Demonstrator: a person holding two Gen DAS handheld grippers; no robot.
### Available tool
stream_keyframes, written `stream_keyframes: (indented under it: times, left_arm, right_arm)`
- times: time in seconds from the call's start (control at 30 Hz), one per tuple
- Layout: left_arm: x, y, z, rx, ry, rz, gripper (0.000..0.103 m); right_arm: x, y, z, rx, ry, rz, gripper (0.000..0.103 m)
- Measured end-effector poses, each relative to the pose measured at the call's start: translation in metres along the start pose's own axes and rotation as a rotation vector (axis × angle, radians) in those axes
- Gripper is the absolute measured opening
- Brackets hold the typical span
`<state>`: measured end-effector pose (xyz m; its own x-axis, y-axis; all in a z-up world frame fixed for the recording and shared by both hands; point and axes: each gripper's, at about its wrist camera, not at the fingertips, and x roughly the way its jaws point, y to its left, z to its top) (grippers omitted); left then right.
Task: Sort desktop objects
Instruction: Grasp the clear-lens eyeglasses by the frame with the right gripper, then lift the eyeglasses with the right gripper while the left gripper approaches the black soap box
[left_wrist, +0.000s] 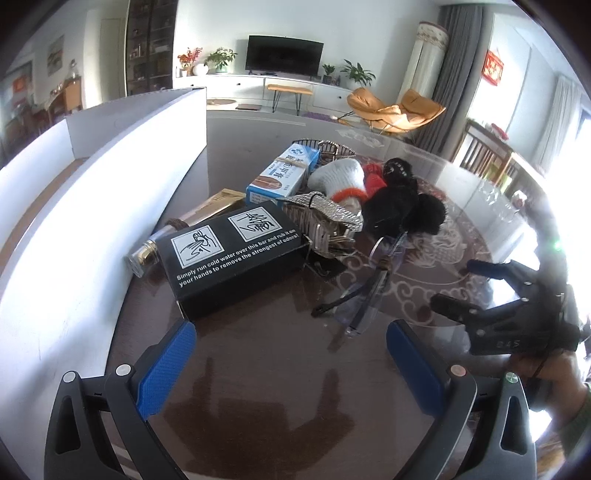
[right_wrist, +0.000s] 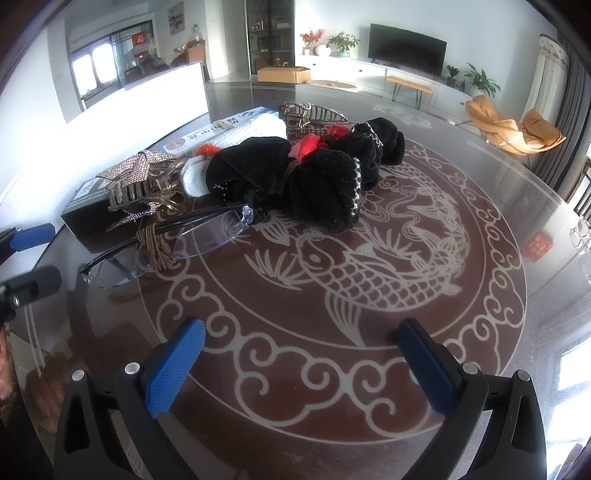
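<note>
Both the left gripper (left_wrist: 291, 354) and right gripper (right_wrist: 303, 354) hover wide open and empty over the counter (right_wrist: 369, 406); the glasses (right_wrist: 166, 243), nearest the heap's edge, should be lifted by the frame.

My left wrist camera sits low over the table (left_wrist: 266, 369), looking forward between its fingers at the black box (left_wrist: 232, 258) close ahead, the white bin wall (left_wrist: 92, 206) alongside. My right wrist camera looks from the other side across the fish pattern (right_wrist: 354, 266). Both share the glasses (left_wrist: 365, 291) (right_wrist: 177, 236) and the black velvet pile (left_wrist: 402, 206) (right_wrist: 306, 177)
</note>
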<state>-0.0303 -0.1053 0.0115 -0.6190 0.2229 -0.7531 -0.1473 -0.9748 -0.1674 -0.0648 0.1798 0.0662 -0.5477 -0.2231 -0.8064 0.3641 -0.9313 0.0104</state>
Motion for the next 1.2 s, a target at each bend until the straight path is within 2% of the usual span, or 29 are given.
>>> stream_keyframes:
  times: [0.1, 0.2, 0.3, 0.37, 0.43, 0.5, 0.6, 0.67, 0.77, 0.9, 0.97, 1.07, 1.13, 1.17, 1.2]
  left_arm:
    - [-0.019, -0.002, -0.016, 0.04, -0.025, 0.028, 0.103]
    - [-0.034, 0.0, -0.036, 0.068, -0.041, 0.062, 0.103]
    - [-0.045, 0.004, -0.046, 0.062, -0.041, 0.055, 0.103]
    - [-0.051, 0.006, -0.048, 0.072, -0.04, 0.063, 0.103]
    - [-0.058, 0.009, -0.051, 0.087, -0.045, 0.077, 0.103]
    - [-0.064, 0.013, -0.052, 0.098, -0.045, 0.089, 0.103]
    - [-0.065, 0.014, -0.048, 0.118, -0.036, 0.07, 0.103]
    - [-0.059, 0.008, -0.037, 0.145, -0.029, 0.072, 0.103]
    - [-0.046, -0.004, -0.009, 0.2, -0.02, 0.06, 0.103]
    - [-0.007, -0.018, 0.031, 0.309, 0.016, 0.162, 0.103]
    - [0.016, -0.02, 0.046, 0.339, 0.042, 0.189, 0.103]
    - [0.044, -0.017, 0.052, 0.353, 0.109, 0.206, 0.103]
    - [0.054, -0.017, 0.044, 0.35, 0.166, 0.166, 0.103]
    - [0.048, -0.022, 0.039, 0.38, 0.15, 0.154, 0.103]
    - [0.043, -0.025, 0.034, 0.391, 0.162, 0.101, 0.103]
  right_arm:
    - [-0.007, -0.007, -0.002, 0.068, -0.017, 0.086, 0.103]
    - [-0.022, 0.001, 0.009, 0.258, -0.065, 0.279, 0.103]
    - [-0.016, 0.022, 0.03, 0.332, -0.082, 0.256, 0.103]
    - [0.006, 0.043, 0.046, 0.352, -0.02, 0.246, 0.103]
    - [0.018, 0.057, 0.052, 0.317, 0.008, 0.187, 0.1]
    - [0.024, 0.073, 0.056, 0.234, 0.015, 0.102, 0.076]
    - [0.017, 0.072, 0.049, 0.202, 0.017, 0.113, 0.035]
    - [0.006, 0.06, 0.037, 0.203, 0.024, 0.134, 0.027]
    - [-0.015, 0.043, 0.013, 0.167, 0.034, 0.116, 0.024]
    - [-0.038, 0.023, -0.022, 0.145, 0.06, 0.109, 0.024]
    - [-0.051, 0.013, -0.039, 0.147, 0.066, 0.113, 0.024]
    - [-0.067, 0.002, -0.06, 0.164, 0.059, 0.115, 0.024]
    - [-0.077, -0.004, -0.072, 0.174, 0.049, 0.11, 0.024]
    - [-0.083, -0.008, -0.076, 0.175, 0.044, 0.104, 0.024]
    - [-0.087, -0.012, -0.078, 0.17, 0.042, 0.095, 0.024]
